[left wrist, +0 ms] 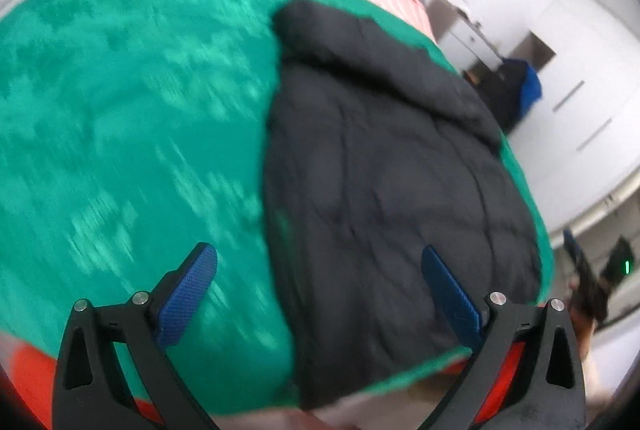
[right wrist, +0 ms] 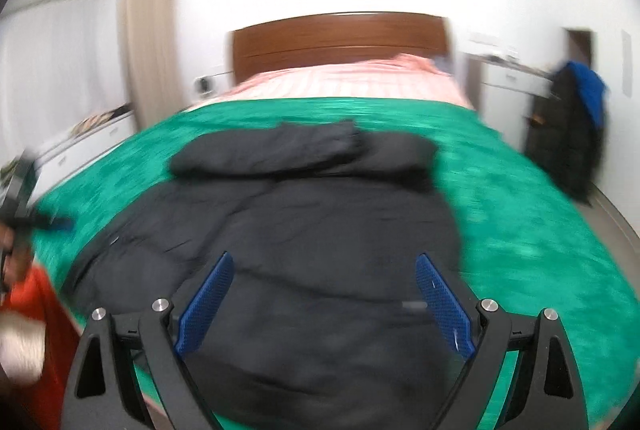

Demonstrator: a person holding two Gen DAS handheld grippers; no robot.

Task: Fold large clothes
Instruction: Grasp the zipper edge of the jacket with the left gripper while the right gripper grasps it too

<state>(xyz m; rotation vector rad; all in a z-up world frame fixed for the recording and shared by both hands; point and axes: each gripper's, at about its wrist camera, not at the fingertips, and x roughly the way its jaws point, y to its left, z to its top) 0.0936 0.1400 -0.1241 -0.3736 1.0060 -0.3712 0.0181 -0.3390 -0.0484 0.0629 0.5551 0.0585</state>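
A large black quilted jacket (left wrist: 384,190) lies flat on a green blanket (left wrist: 132,118) covering the bed. In the right wrist view the black jacket (right wrist: 320,230) fills the middle, its hood or collar bunched at the far end. My left gripper (left wrist: 318,258) hovers open above the jacket's left edge, one blue pad over green blanket, the other over black fabric. Over the jacket's near hem my right gripper (right wrist: 324,266) is held open with nothing between its fingers. The left gripper (right wrist: 48,222) also shows blurred at the left edge of the right wrist view.
Pink striped bedding (right wrist: 348,82) and a brown headboard (right wrist: 340,38) lie beyond the green blanket (right wrist: 540,230). Dark and blue clothes (right wrist: 576,134) hang at the right by a white cabinet. An orange sleeve (right wrist: 36,310) shows at lower left. A beige curtain (right wrist: 148,30) hangs at the left.
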